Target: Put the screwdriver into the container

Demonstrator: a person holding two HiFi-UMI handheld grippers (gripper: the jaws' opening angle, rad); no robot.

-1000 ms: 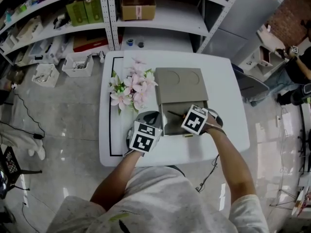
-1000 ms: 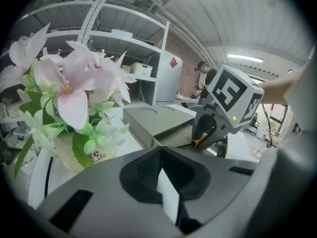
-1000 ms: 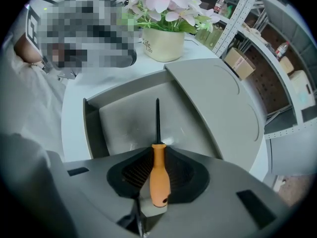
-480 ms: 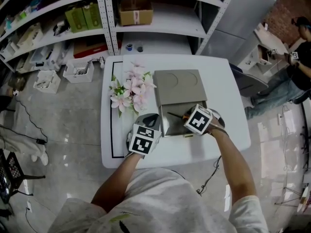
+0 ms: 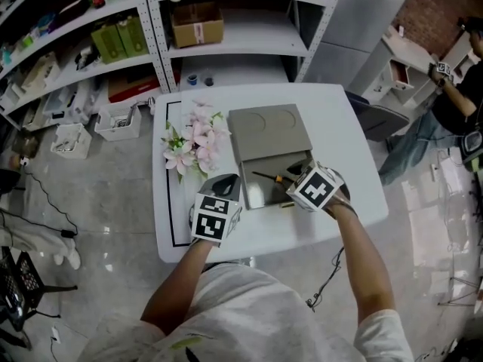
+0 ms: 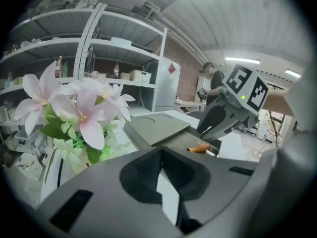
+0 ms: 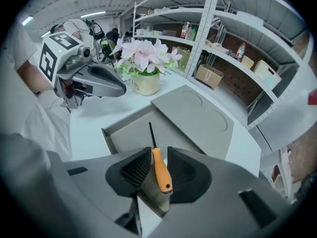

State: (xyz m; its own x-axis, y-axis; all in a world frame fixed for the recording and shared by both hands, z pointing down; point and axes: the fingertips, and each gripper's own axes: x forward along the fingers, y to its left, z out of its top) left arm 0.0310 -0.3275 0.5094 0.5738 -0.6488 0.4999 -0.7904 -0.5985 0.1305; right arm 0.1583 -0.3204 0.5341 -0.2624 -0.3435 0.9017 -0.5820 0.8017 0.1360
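Note:
The screwdriver (image 5: 270,177), with a black shaft and an orange handle (image 7: 160,170), points into the open grey container (image 5: 262,201). Its handle end lies over the container's near wall. My right gripper (image 5: 293,189) sits at the container's front right corner. Its jaws (image 7: 158,158) stand on either side of the handle and are closing, and a gap still shows beside each pad. My left gripper (image 5: 224,185) rests on the white table at the container's left, and the fingertips (image 6: 159,158) meet with nothing held. In the left gripper view the handle (image 6: 199,147) shows below the right gripper (image 6: 214,125).
The container's flat lid (image 5: 268,130) covers its far half. A pot of pink flowers (image 5: 192,142) stands on the white table (image 5: 343,138) left of the container. Metal shelving (image 5: 226,29) with boxes lines the back. A person (image 5: 456,89) stands at the far right.
The right gripper has drawn back slightly toward the container's front right corner, with the screwdriver still pointing into the container. The head view has shifted a little. The left gripper has hardly moved.

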